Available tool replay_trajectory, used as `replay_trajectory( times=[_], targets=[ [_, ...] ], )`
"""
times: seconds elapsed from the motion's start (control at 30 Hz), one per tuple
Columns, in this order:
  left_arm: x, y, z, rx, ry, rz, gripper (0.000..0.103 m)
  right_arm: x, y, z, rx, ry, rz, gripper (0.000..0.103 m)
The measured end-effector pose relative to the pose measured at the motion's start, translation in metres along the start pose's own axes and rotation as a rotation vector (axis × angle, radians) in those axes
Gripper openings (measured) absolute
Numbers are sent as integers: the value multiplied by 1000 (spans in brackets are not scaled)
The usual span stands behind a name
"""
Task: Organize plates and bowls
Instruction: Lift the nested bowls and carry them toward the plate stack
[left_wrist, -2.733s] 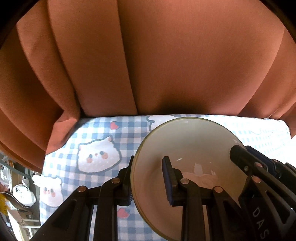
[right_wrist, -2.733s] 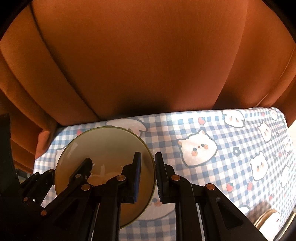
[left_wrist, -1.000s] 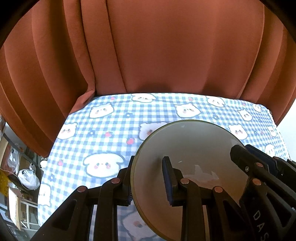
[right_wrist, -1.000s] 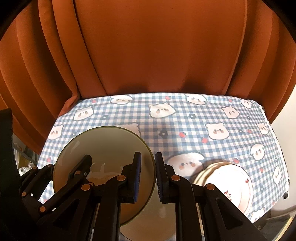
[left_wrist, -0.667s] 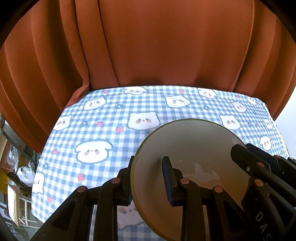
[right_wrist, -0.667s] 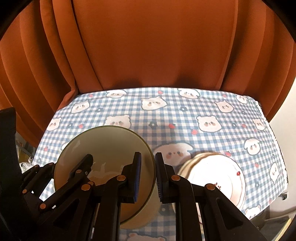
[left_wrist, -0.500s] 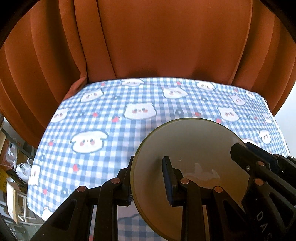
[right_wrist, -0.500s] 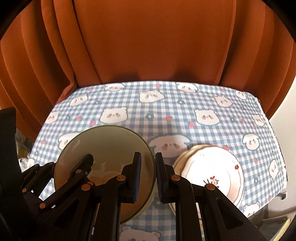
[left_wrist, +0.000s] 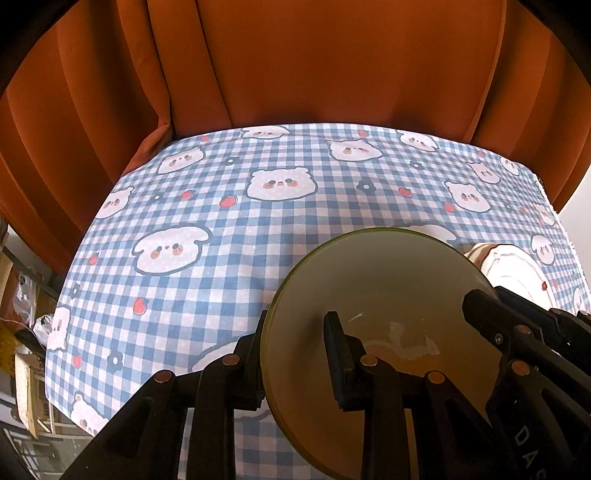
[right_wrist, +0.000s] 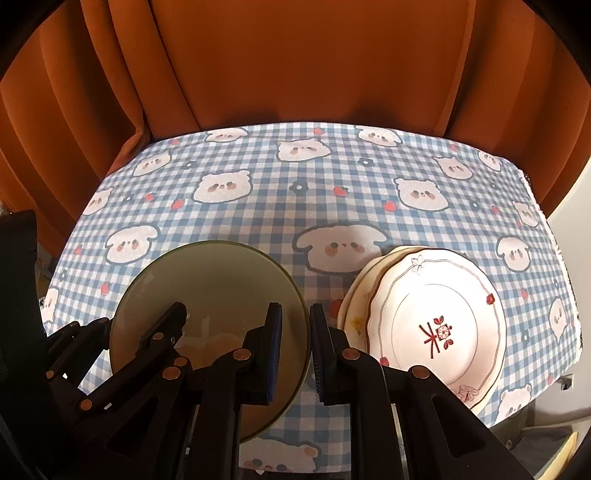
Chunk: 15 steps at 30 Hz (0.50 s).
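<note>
Bowl in carry, two-handed, above the table.
Left tongs clamped on the bowl rim's left side, right tongs clamped on its right side; next move, by judgement: lower it level onto bare cloth left of the plates. Only the right view shows the plate stack whole.

Bowl hanging above tablecloth, left of plate stack. Left gripper sitting astride bowl's left rim, one finger inside, one outside. Right gripper sitting astride bowl's right rim likewise. Plate stack lying on tablecloth at right, near front edge. Curtain hanging behind table, wrapping round left and right sides.
</note>
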<state>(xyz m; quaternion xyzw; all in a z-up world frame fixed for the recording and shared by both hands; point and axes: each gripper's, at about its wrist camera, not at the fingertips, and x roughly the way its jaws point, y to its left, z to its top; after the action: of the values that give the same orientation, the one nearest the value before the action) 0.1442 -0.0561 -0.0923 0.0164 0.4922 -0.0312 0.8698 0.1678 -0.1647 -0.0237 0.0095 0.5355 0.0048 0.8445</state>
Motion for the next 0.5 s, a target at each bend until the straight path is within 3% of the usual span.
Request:
replay_trajectory(
  times=[0.43,0.5],
  targets=[
    [19,0,0,-6,31,8,25,23,0,1,-6,33,-4,19],
    [20,1,-1,-5,34,-1,32,23,-1,1,-9,32,9,21]
  ],
)
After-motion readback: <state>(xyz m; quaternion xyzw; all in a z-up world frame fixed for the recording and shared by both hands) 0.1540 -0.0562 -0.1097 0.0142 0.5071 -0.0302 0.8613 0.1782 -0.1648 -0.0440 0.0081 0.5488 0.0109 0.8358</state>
